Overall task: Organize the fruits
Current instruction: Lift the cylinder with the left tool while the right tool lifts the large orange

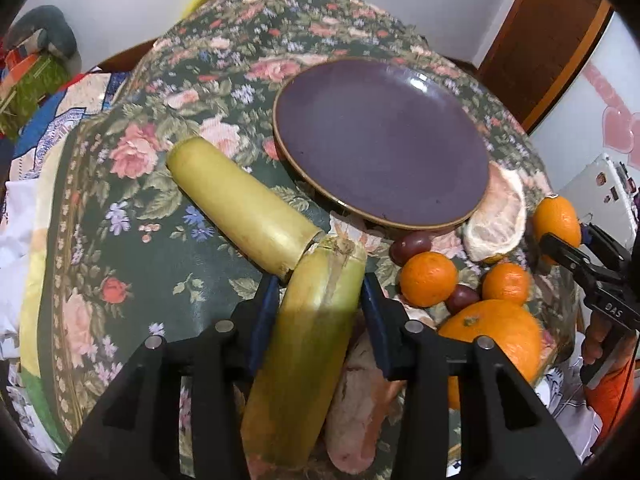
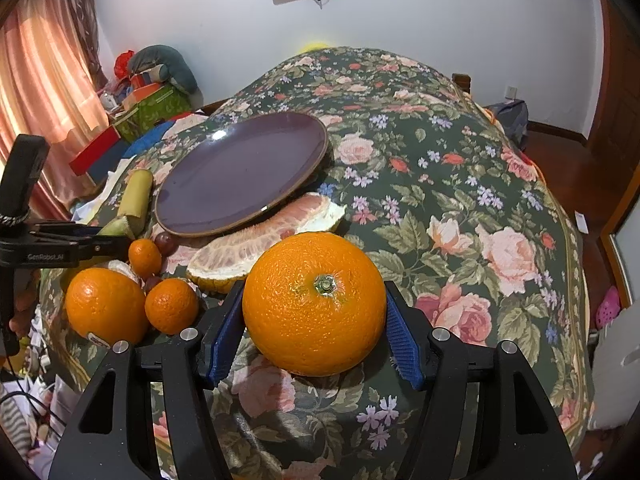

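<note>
My left gripper point(image 1: 320, 300) is shut on a yellow-green sugarcane piece point(image 1: 308, 344). A second sugarcane piece point(image 1: 240, 204) lies just ahead, touching its end. My right gripper point(image 2: 314, 320) is shut on a large orange point(image 2: 314, 304), which rests on the cloth. An empty purple plate point(image 1: 380, 140) lies beyond both; it also shows in the right wrist view point(image 2: 240, 172). Peeled pomelo wedges point(image 2: 260, 240) lie against the plate's near rim. Another large orange point(image 2: 104, 304), small mandarins point(image 2: 171, 306) and dark grapes point(image 1: 410, 246) sit between the grippers.
Everything rests on a floral cloth point(image 2: 440, 200) over a mounded table. Another pale pomelo piece point(image 1: 360, 408) lies under the left gripper. Boxes and cushions point(image 2: 152, 92) are piled at the far left by a curtain. Wooden floor point(image 2: 580, 168) lies to the right.
</note>
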The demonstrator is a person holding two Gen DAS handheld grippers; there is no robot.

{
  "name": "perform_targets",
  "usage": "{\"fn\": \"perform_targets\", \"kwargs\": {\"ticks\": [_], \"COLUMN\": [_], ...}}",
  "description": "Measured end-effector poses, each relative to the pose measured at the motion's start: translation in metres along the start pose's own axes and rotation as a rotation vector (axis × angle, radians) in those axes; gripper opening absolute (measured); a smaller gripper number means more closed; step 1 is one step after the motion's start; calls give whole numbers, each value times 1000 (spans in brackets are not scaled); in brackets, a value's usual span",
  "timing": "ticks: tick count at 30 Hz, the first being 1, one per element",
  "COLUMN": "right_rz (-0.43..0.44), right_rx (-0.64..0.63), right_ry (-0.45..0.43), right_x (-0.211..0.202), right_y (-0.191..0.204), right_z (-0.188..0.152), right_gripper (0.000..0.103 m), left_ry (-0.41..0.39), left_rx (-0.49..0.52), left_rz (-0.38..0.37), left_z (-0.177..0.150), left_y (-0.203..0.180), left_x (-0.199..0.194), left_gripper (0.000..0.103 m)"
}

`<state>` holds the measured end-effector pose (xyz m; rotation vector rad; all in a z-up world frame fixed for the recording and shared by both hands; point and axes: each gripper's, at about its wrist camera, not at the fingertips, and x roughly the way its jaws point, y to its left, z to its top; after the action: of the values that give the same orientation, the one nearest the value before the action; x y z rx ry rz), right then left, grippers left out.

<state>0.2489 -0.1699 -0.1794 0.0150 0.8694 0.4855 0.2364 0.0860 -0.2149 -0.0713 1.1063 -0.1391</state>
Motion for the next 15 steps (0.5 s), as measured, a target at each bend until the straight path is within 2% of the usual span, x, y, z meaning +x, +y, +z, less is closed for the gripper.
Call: {"fn": "perform_targets", "kwargs": {"ticks": [9, 15], "right_rz": [-19, -30], "right_rx": [-35, -66], "right_ry": [-87, -167], "right_x": [-23, -40], "right_y": [9, 19], "right_z": [23, 44], "right_gripper": [61, 61], "left_ry": [-200, -309], "left_rx": [16, 13], "left_rz": [74, 71], "left_z": [-7, -6], "left_y": [-4, -10], "left_x": [-71, -107], "left_gripper": [36, 35]}}
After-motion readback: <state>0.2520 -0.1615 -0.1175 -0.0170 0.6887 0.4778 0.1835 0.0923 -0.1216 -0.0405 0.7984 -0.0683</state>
